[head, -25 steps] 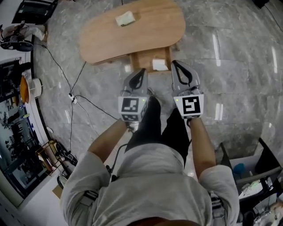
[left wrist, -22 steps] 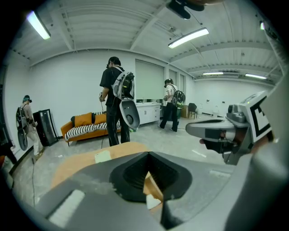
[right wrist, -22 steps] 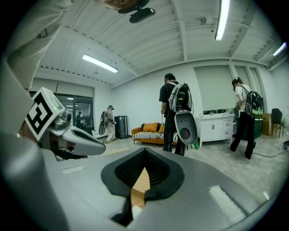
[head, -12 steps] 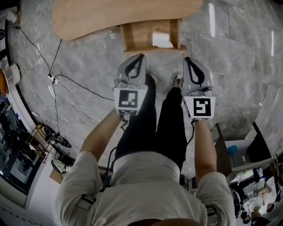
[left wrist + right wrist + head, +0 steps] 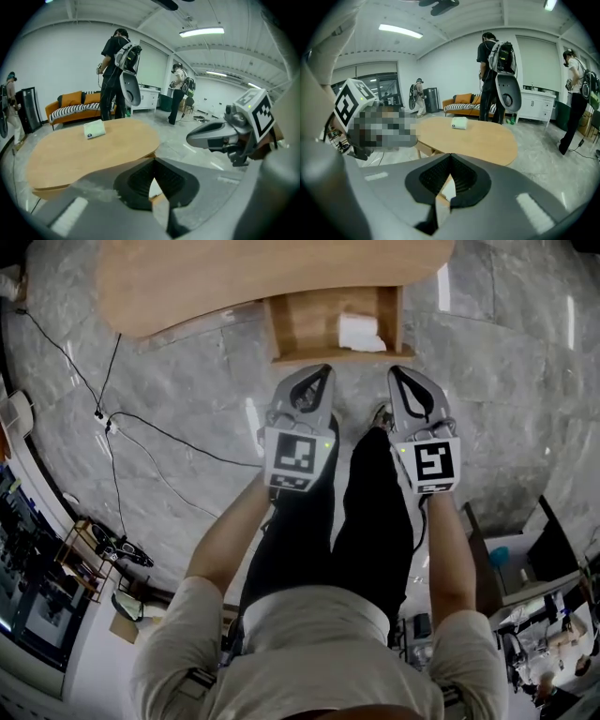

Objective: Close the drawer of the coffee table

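The wooden coffee table (image 5: 234, 277) fills the top of the head view. Its drawer (image 5: 302, 326) stands pulled out toward me, with a white packet (image 5: 361, 332) lying inside. My left gripper (image 5: 323, 369) is shut and empty, its tip just short of the drawer's front edge on the left. Beside it, my right gripper (image 5: 398, 371) is also shut and empty, near the front's right corner. In the left gripper view the closed left gripper (image 5: 152, 161) points at the table top (image 5: 84, 150). The right gripper (image 5: 450, 157) likewise faces the table top (image 5: 478, 136).
A white box (image 5: 93, 129) lies on the table top. Cables (image 5: 141, 432) trail over the marble floor on the left. My legs (image 5: 347, 512) stand just behind the grippers. People with backpacks (image 5: 117, 65) and a sofa (image 5: 75, 105) are beyond the table.
Both grippers have dropped lower and nearer the drawer's front. The table and open drawer now sit closer at the top of the head view. The drawer has not moved.
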